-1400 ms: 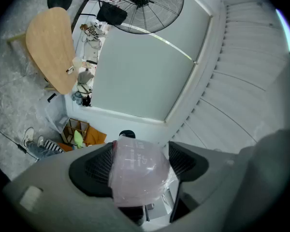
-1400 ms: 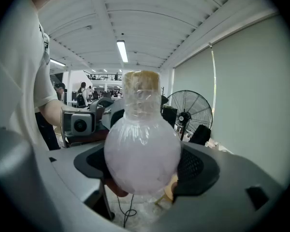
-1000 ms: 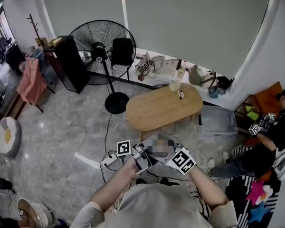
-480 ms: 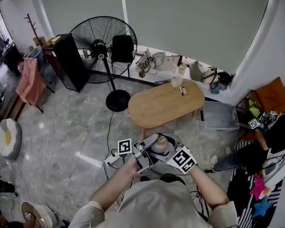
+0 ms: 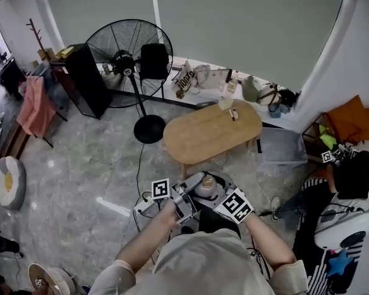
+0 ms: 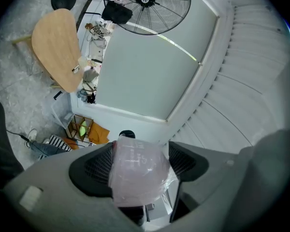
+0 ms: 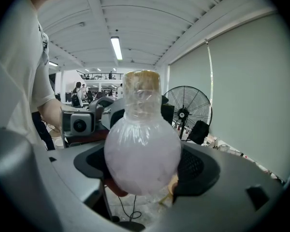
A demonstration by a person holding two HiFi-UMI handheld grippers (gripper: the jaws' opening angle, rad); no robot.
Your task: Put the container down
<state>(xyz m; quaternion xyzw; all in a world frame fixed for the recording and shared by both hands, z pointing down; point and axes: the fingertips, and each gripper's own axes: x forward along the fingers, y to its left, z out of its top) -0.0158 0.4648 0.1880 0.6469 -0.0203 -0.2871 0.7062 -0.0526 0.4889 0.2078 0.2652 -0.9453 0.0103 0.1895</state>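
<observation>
The container point(image 5: 204, 187) is a round, clear flask wrapped in film with a tan top. In the head view it hangs over the floor in front of the person's chest, between both grippers. My left gripper point(image 5: 186, 192) comes in from the left and my right gripper point(image 5: 216, 196) from the right. The left gripper view has the pale wrapped container point(image 6: 135, 170) filling the gap between the dark pads point(image 6: 97, 167). The right gripper view has the container's bulb point(image 7: 142, 151) pressed between the pads point(image 7: 195, 167), its tan top point(image 7: 141, 81) pointing up. Both grippers are shut on it.
An oval wooden table point(image 5: 212, 131) stands ahead with small items at its far edge. A standing fan point(image 5: 128, 57) is to its left and a grey box point(image 5: 283, 147) to its right. A seated person point(image 5: 347, 189) is at the right edge. Cables point(image 5: 141, 206) lie on the floor.
The container stays held between both grippers at about the same spot. The person at the right has shifted, and now shows lower at the edge of the view.
</observation>
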